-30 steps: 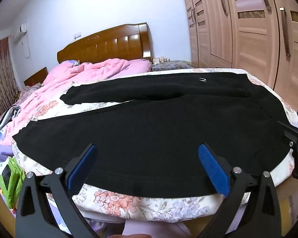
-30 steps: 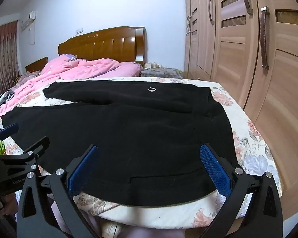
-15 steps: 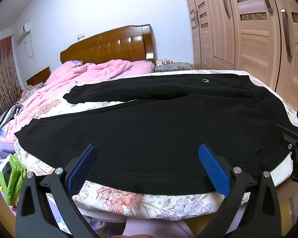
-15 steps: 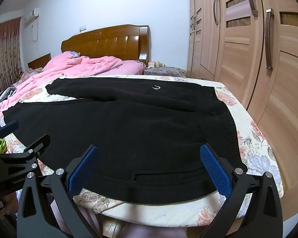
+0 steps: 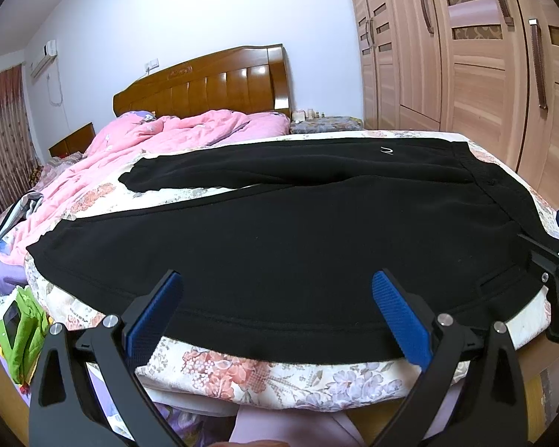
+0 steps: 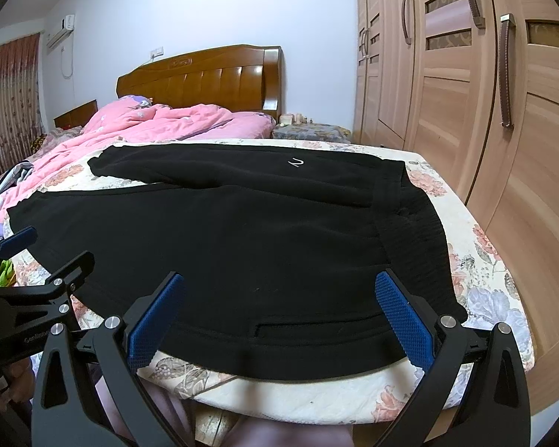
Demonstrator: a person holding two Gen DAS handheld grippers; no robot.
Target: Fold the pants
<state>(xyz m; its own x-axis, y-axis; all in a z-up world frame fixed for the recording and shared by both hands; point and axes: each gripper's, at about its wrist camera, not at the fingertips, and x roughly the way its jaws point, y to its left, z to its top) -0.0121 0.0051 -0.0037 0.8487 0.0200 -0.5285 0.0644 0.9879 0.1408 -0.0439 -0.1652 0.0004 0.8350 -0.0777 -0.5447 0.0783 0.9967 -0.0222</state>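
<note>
Bed (image 5: 242,368): floral sheet; main landmark, everything below placed rel. to it.
Wardrobe (image 6: 503,149): wood doors, beside bed's right edge, apart from it.
Pink quilt (image 5: 160,138): bunched at bed's head end, near headboard (image 5: 212,89); not touching pants as far as I can tell.
Pants (image 5: 298,246): black, spread flat across bed's foot end; 2 legs run toward bed's left side w/ strip of sheet showing between them, waistband (image 6: 413,231) toward wardrobe side. Near leg's long edge lies right along bed's front edge. Unfolded.
Left gripper (image 5: 275,309): jaws wide apart, holds nothing; hovers at bed's front edge over near leg, pads just above/beside cloth, contact unclear.
Right gripper (image 6: 279,313): also wide open & empty; at bed's front edge nearer waistband, by pocket slit (image 6: 298,329).
Green item (image 5: 22,331): below bed's left front corner, off the bed.
Step (my read): lining up to pinch near leg's edge, 1 grip per side, to fold over far leg.
Risks: thick fleece, so pads may catch top layer only → layers split, fold goes crooked. Edge sits at mattress lip; push instead of pinch could slide cloth off bed's front. Uneven lift btw 2 grippers → twisted leg, seams misaligned.
</note>
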